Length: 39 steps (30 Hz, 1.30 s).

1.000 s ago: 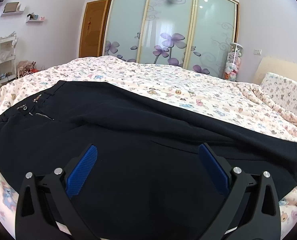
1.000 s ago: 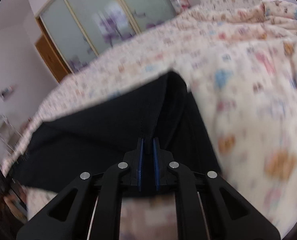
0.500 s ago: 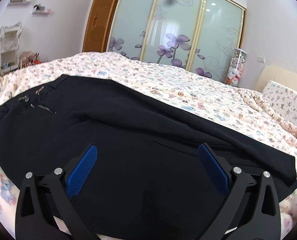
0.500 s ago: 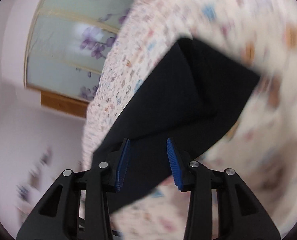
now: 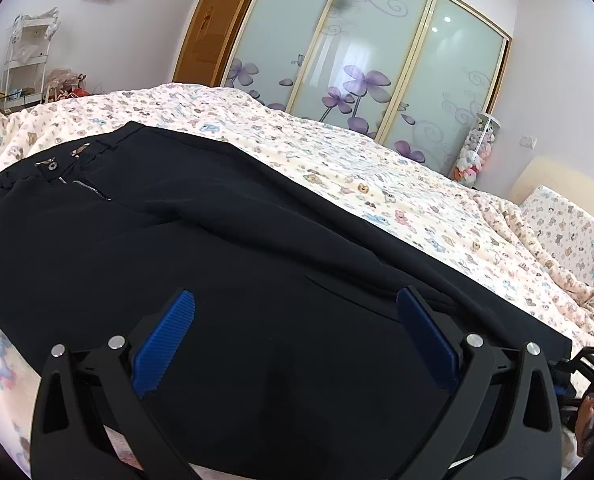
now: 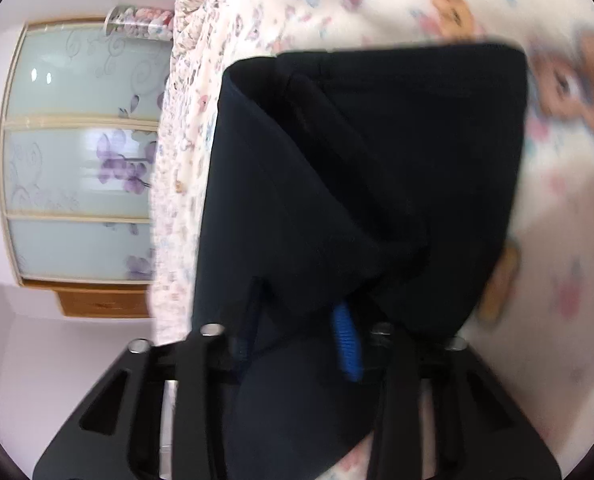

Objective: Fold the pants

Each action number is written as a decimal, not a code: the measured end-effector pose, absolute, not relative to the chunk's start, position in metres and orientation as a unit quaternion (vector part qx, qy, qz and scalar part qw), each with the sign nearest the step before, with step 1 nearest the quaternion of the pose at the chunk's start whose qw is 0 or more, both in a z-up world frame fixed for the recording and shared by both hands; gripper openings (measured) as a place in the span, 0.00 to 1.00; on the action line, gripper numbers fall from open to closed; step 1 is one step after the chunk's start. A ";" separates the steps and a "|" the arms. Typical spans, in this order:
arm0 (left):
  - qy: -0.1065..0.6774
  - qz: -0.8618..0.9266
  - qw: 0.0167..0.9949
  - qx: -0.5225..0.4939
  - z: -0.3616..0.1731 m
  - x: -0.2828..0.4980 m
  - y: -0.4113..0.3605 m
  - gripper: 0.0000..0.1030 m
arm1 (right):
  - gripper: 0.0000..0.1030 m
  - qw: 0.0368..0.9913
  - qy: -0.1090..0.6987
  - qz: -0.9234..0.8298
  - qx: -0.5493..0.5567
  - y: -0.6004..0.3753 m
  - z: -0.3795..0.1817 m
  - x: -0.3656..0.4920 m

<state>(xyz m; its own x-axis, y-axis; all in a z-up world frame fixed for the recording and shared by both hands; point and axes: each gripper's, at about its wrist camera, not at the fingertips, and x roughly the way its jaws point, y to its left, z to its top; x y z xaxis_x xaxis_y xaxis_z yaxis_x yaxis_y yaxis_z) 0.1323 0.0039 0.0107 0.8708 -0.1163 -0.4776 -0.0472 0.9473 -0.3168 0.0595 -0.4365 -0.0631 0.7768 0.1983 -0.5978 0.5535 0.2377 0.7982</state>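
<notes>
Dark pants (image 5: 225, 264) lie lengthwise on the bed (image 5: 377, 184), legs apparently stacked; crosswise folds remain. Left gripper (image 5: 295, 332) hovers above them, jaws wide and empty. Right gripper (image 6: 301, 340) has its jaws closing on the hem end.

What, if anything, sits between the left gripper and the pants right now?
Nothing visible. The left gripper hangs open directly over the black pants spread on the bedspread, with only dark cloth between and below its fingers. The right gripper is closing on cloth at the leg end.
</notes>
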 end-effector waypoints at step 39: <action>0.388 0.101 0.906 -0.132 0.063 0.378 0.119 0.94 | 0.05 0.860 0.258 -0.160 0.411 -0.427 -0.062 0.026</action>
<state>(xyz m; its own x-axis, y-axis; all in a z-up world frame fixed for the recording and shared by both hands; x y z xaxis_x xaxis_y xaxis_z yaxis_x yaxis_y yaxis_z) 0.3779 0.1186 0.0633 0.6777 0.0814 -0.7308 -0.2861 0.9447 -0.1601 0.0259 -0.4271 -0.0618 0.8159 -0.0620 -0.5749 0.4865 0.6110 0.6246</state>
